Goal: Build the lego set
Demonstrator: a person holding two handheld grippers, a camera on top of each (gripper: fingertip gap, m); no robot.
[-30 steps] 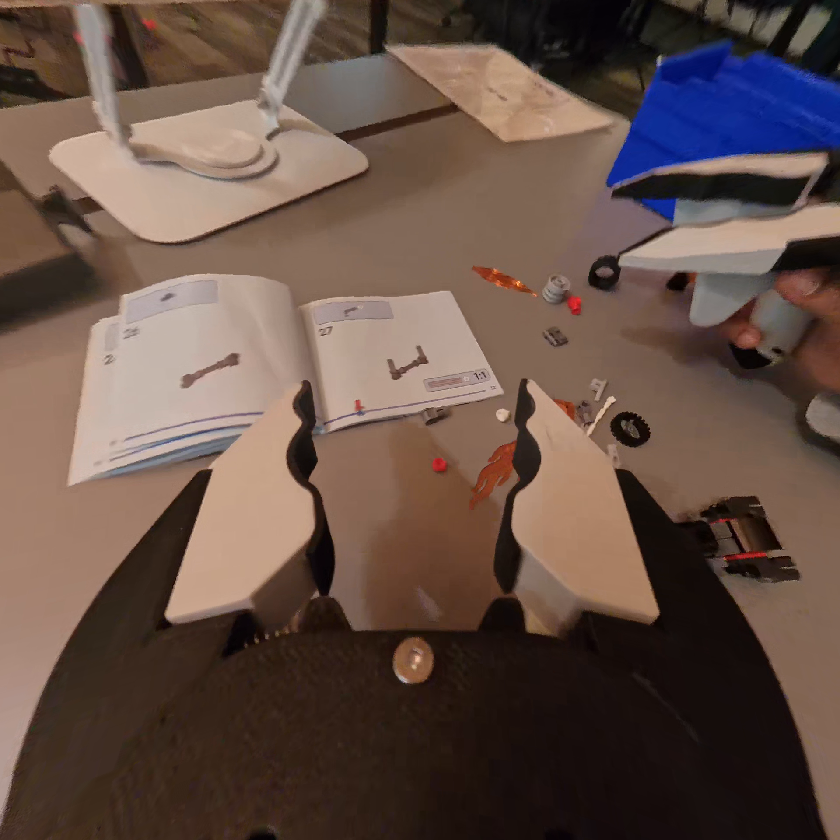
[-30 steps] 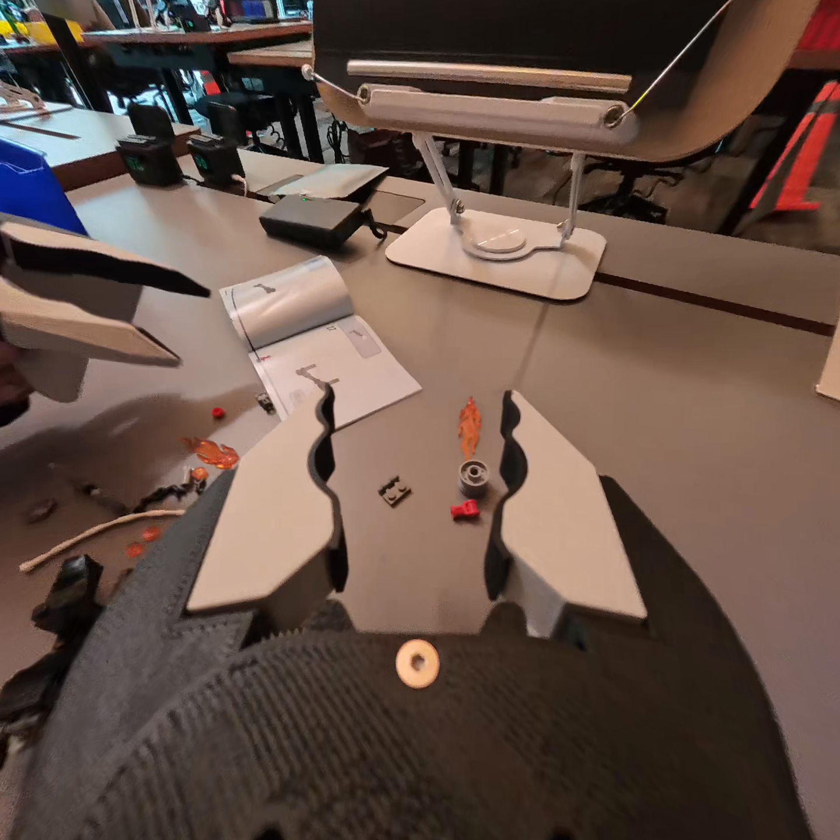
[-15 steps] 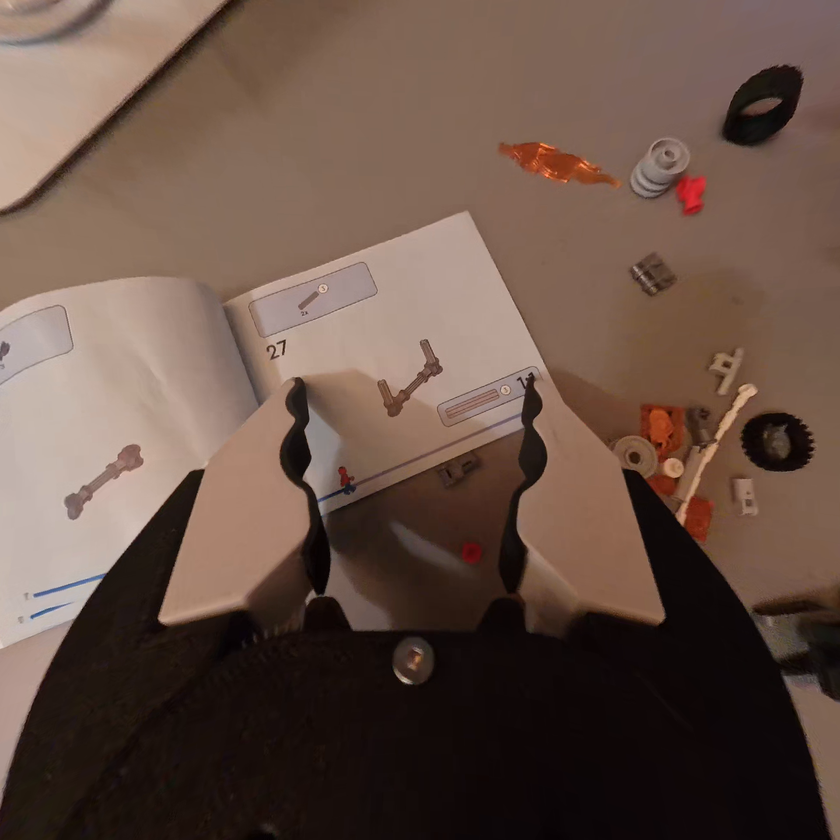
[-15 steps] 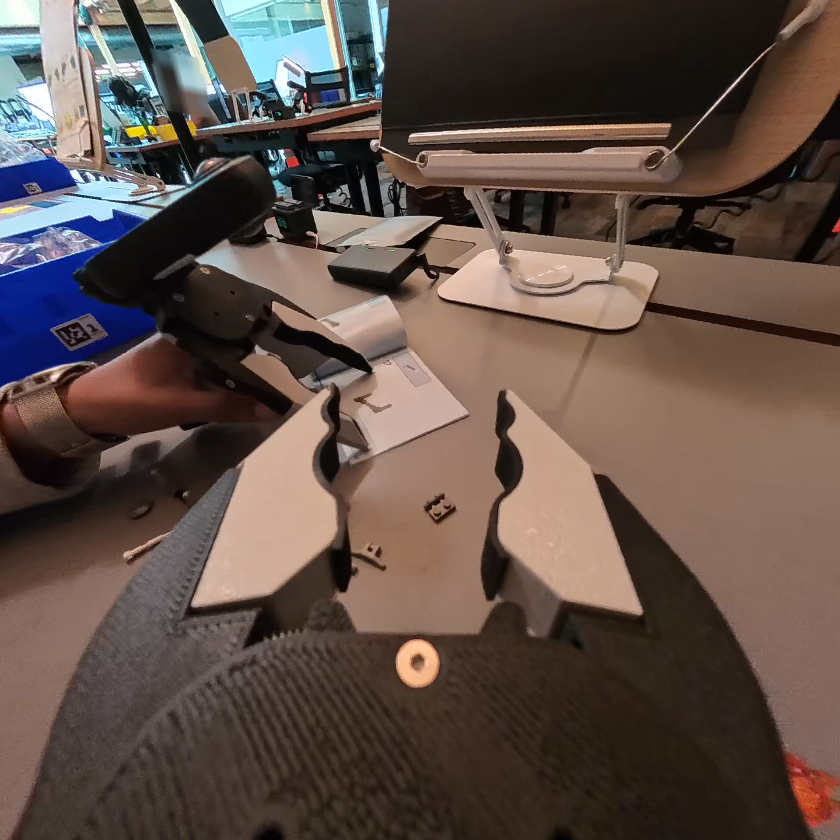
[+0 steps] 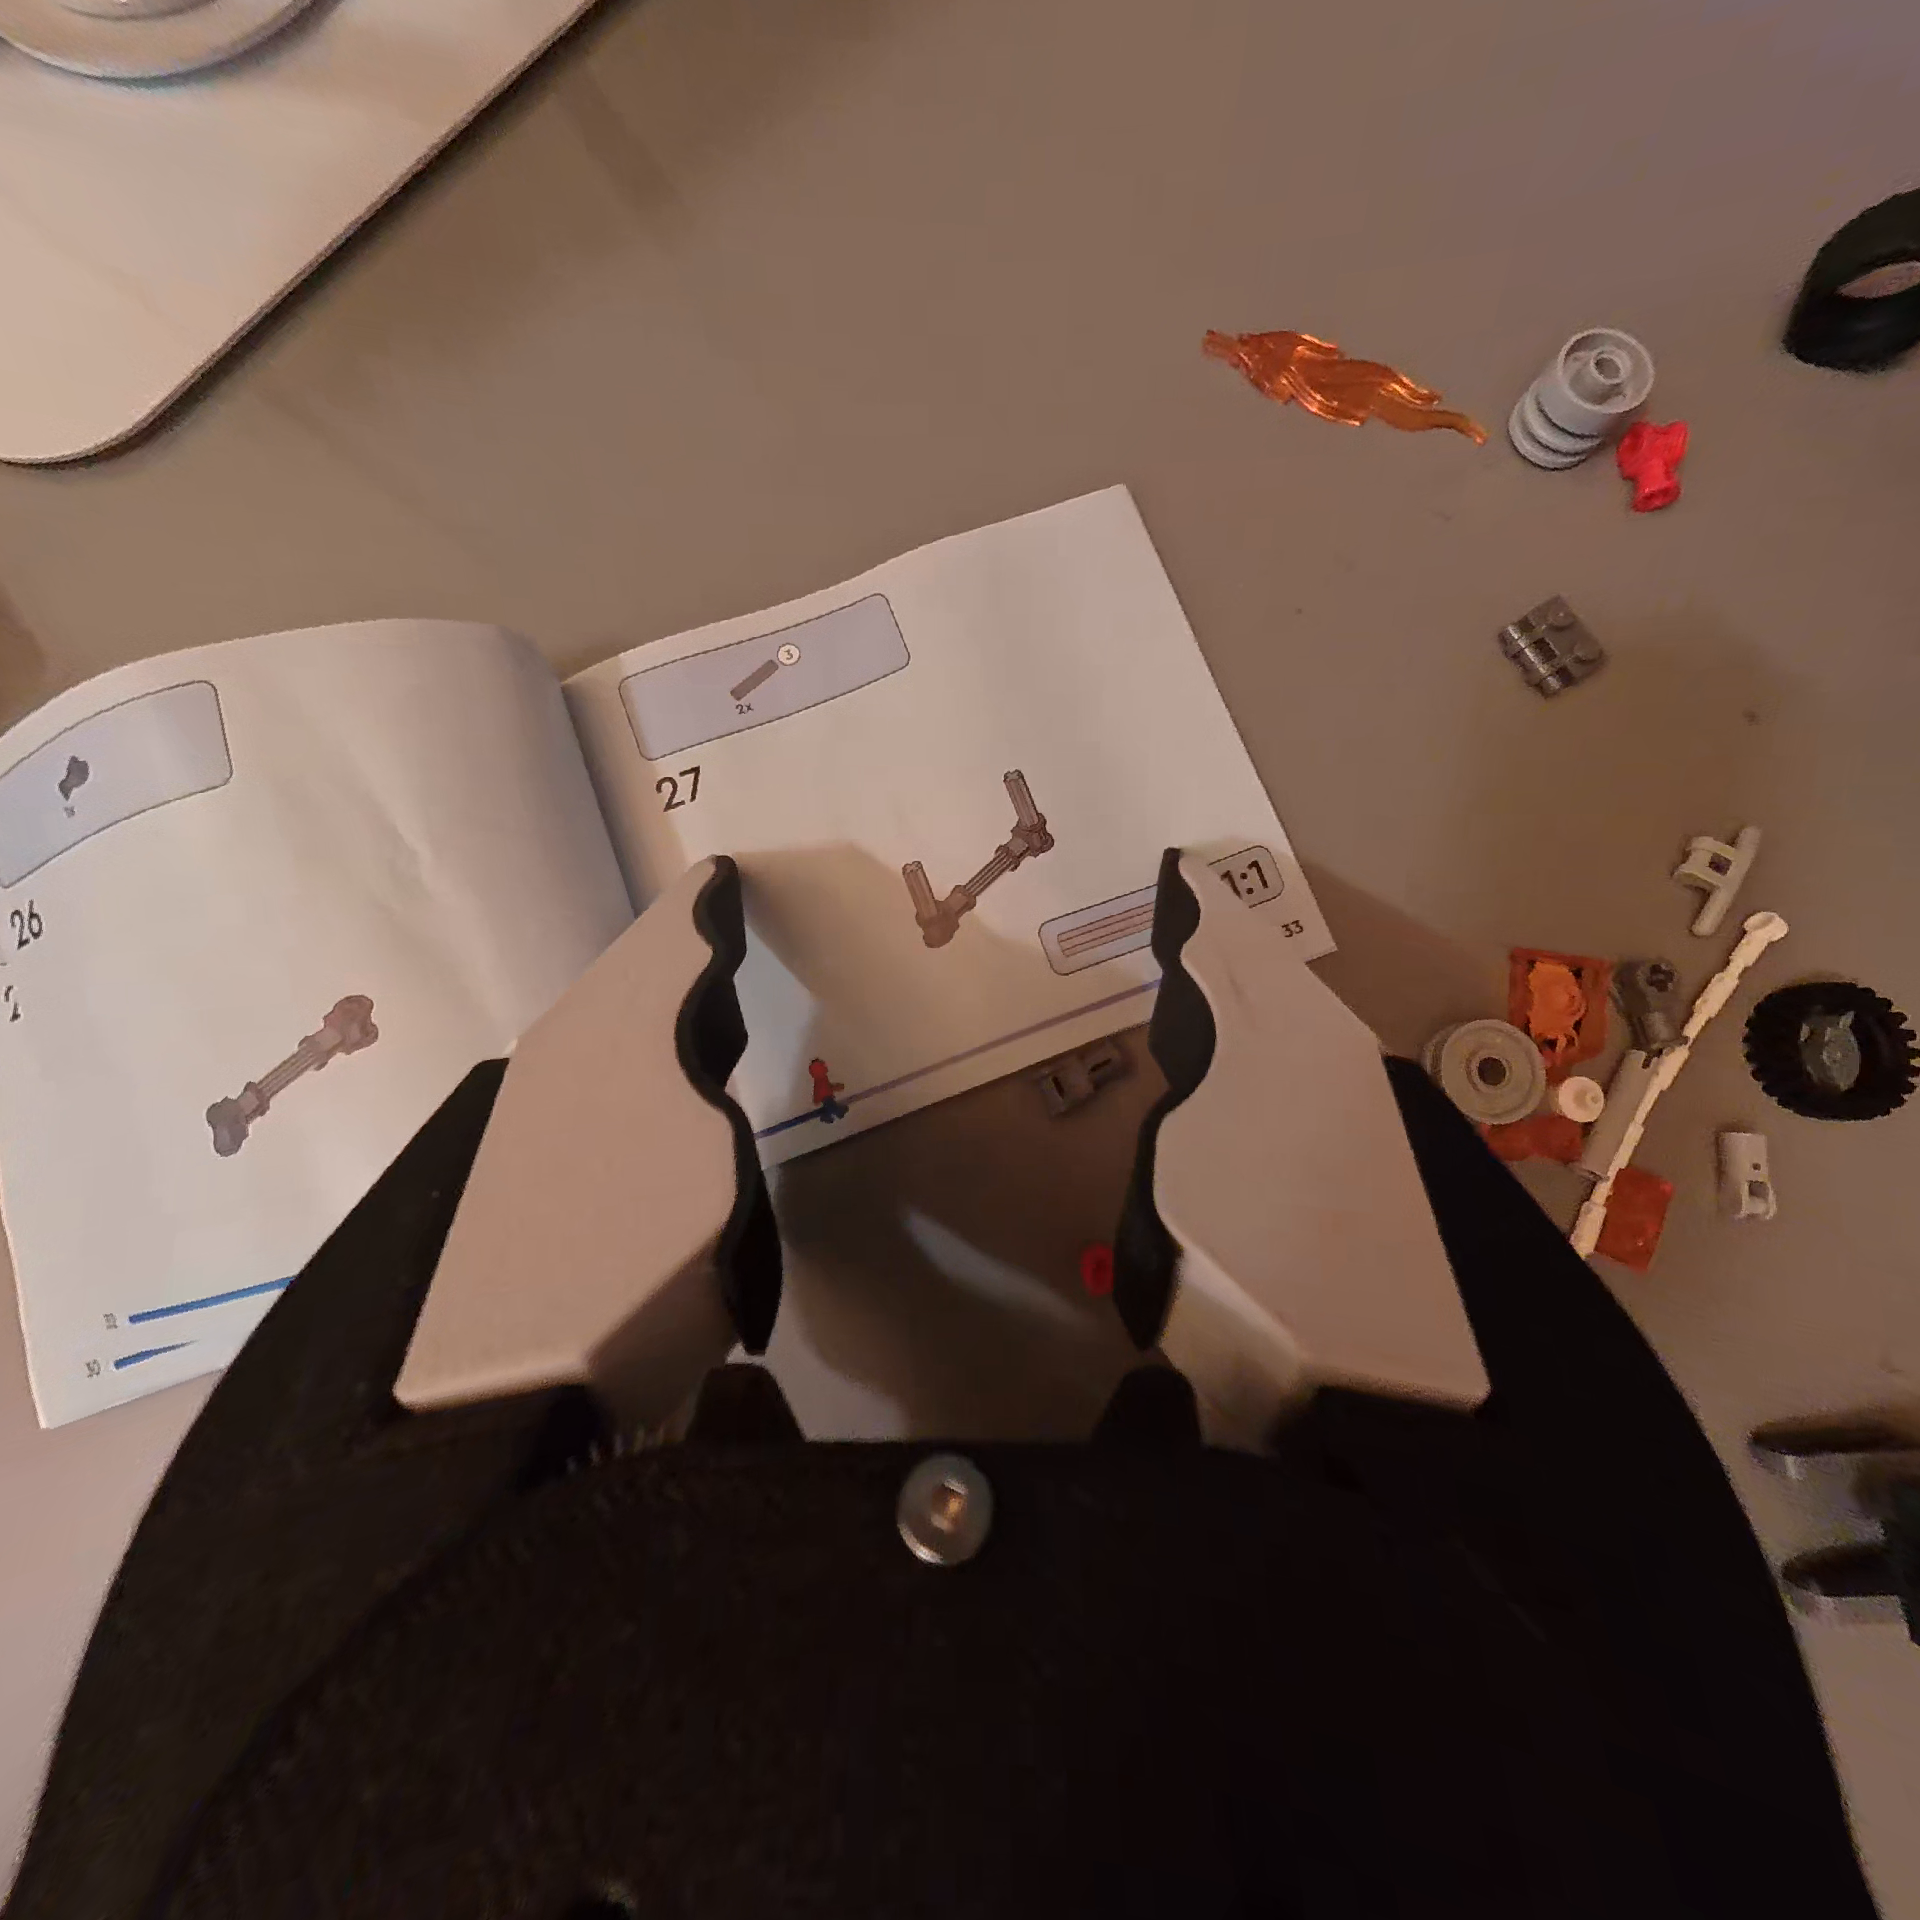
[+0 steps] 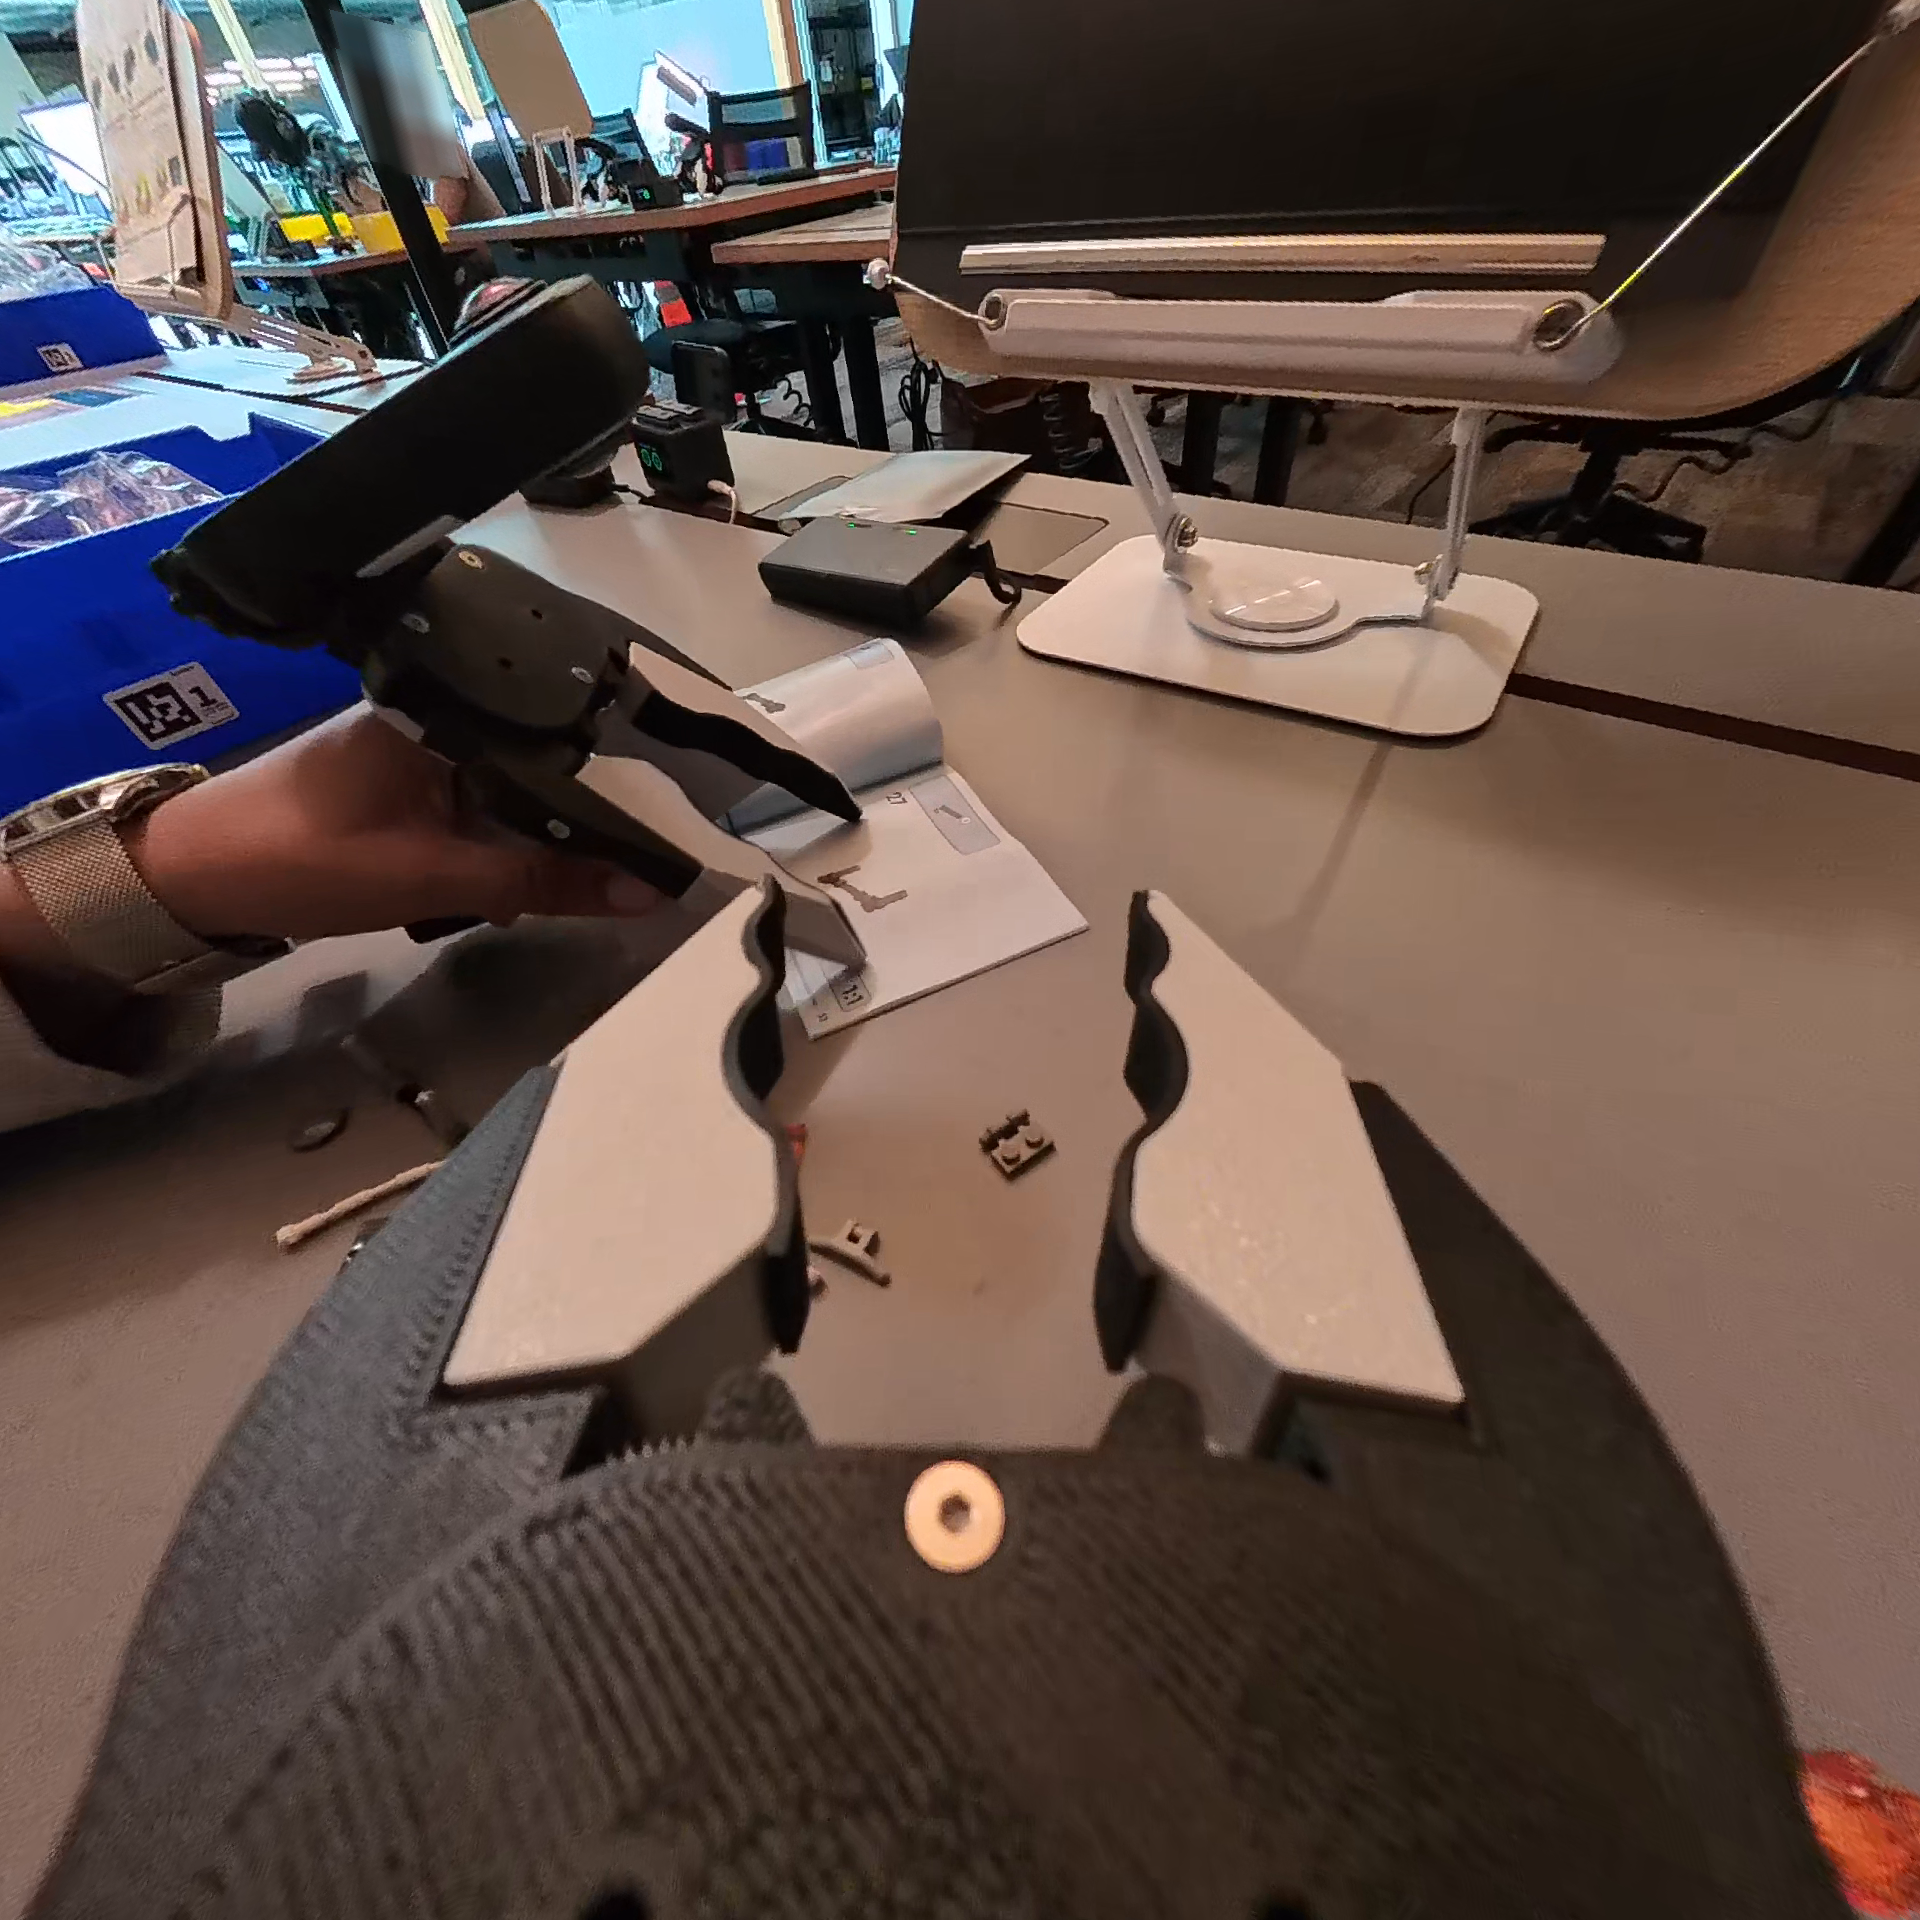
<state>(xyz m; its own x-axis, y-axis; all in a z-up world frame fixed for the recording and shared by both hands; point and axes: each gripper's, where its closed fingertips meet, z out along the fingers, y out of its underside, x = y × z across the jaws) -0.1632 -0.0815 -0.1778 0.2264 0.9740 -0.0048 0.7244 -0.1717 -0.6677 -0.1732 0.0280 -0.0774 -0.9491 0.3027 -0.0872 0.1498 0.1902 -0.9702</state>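
The left gripper (image 5: pixel 940 1101) hangs low over the near right corner of the open white instruction booklet (image 5: pixel 914 727), its two grey fingers spread wide with nothing between them. The booklet lies flat on the grey tabletop (image 5: pixel 935 312), spine running away from the camera, the right-hand page showing a brown bent rod assembly.

The small grey connector piece (image 5: pixel 1081 1086) lies on the tabletop just off the booklet's near edge, inside the span of the left gripper's fingers and closer to the right finger. Its long axis runs roughly across the gap, from one finger toward the other, tilted slightly up to the right. A tiny red round stud (image 5: pixel 1096 1268) sits touching or just beside the inner pad of that same right finger, nearer the gripper's base. Judging from this, the left gripper is by far the nearer tool for either piece, and would likely need to turn so the fingers close across the connector's short side.

The right gripper (image 6: pixel 951 1132) is also spread wide and empty, hovering above a dark grey two-stud plate with clips (image 6: pixel 1018 1143), which lies between its fingers. A small grey clip-shaped piece (image 6: pixel 857 1247) lies just beside its left finger.

To the right of the booklet are scattered parts: a transparent orange flame piece (image 5: pixel 1340 384), a light grey ribbed round piece (image 5: pixel 1579 410) and a black toothed wheel (image 5: pixel 1834 1049).
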